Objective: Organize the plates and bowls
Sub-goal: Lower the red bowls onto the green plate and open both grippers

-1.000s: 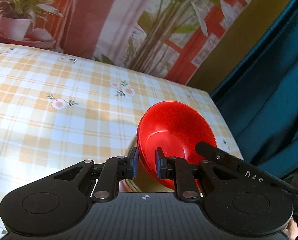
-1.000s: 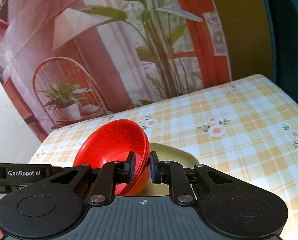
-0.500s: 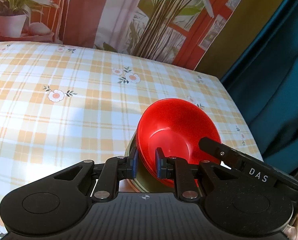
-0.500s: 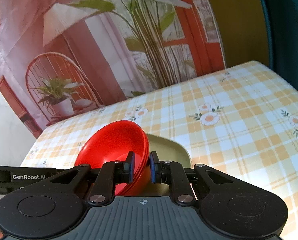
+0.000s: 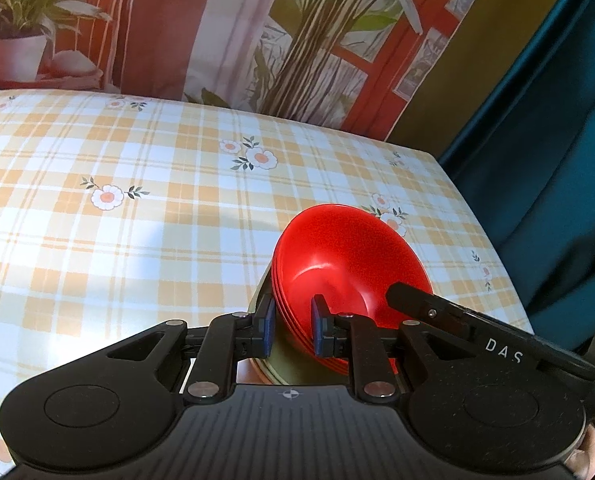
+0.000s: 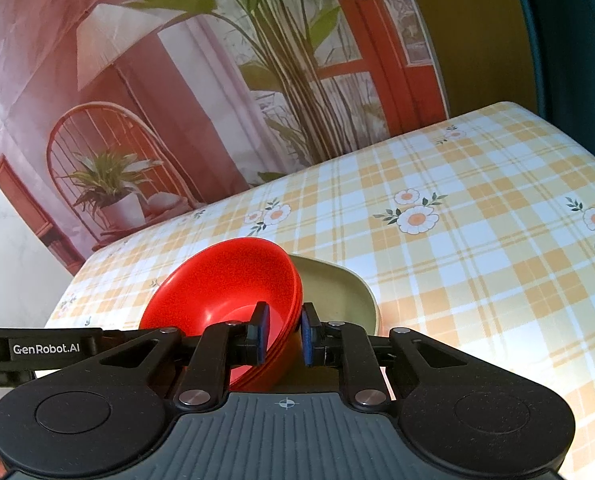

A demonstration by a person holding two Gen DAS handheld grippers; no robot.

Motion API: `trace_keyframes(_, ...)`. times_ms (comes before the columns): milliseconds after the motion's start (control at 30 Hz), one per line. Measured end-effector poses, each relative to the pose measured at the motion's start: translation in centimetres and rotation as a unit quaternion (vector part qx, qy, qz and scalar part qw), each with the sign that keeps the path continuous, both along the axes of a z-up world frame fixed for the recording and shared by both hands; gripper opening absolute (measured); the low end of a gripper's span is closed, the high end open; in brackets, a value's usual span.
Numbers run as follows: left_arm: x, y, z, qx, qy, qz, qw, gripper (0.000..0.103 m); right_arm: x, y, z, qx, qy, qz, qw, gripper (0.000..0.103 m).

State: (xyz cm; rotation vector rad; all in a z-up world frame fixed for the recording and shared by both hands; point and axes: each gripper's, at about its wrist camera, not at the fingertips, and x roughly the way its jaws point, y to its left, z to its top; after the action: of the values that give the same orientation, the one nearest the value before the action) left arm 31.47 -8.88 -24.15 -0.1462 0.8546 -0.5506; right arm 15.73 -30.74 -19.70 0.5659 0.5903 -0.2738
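A stack of red bowls leans tilted on an olive-green plate on the checked tablecloth. My left gripper is shut on the stack's near rim, one pad inside the top bowl and one outside. From the other side, my right gripper straddles the rim of the red bowls. Its jaws are opening, and a thin gap shows at the outer pad. A strip of the green plate shows under the bowls in the left wrist view.
The flowered yellow-checked tablecloth stretches far and left of the bowls. A printed backdrop of plants hangs behind the table. A teal curtain hangs past the table's right edge.
Both grippers have sunk a little with the bowls and plate, so more tablecloth shows. The right gripper's pads now stand slightly wider apart around the rim.
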Motion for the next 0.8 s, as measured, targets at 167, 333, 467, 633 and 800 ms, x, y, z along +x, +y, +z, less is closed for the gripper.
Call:
trace_keyframes(167, -0.4, 0.2, 0.5, 0.011, -0.012, 0.0, 0.9999, 0.02, -0.1, 0.3, 0.6, -0.01, -0.001, 0.002, 1.0, 0.024)
trace_keyframes(333, -1.1, 0.4, 1.2, 0.022, -0.028, 0.001, 0.9994, 0.021, -0.8, 0.6, 1.4, -0.029, 0.0, -0.002, 1.0, 0.026)
trace_keyframes(467, -2.1, 0.5, 1.9, 0.039, -0.048, -0.001, 0.9981, 0.024, -1.5, 1.1, 2.1, -0.052, 0.009, -0.006, 0.999, 0.043)
trace_keyframes(633, -3.2, 1.0, 2.6, 0.051, -0.07, 0.005, 0.9962, 0.04, -2.5, 2.0, 2.8, -0.076, 0.017, -0.003, 0.997, 0.05)
trace_keyframes(800, -4.5, 1.8, 3.0, 0.054, -0.083, 0.006, 0.9951, 0.047, -3.4, 3.3, 3.5, -0.094, 0.027, 0.001, 0.995, 0.06)
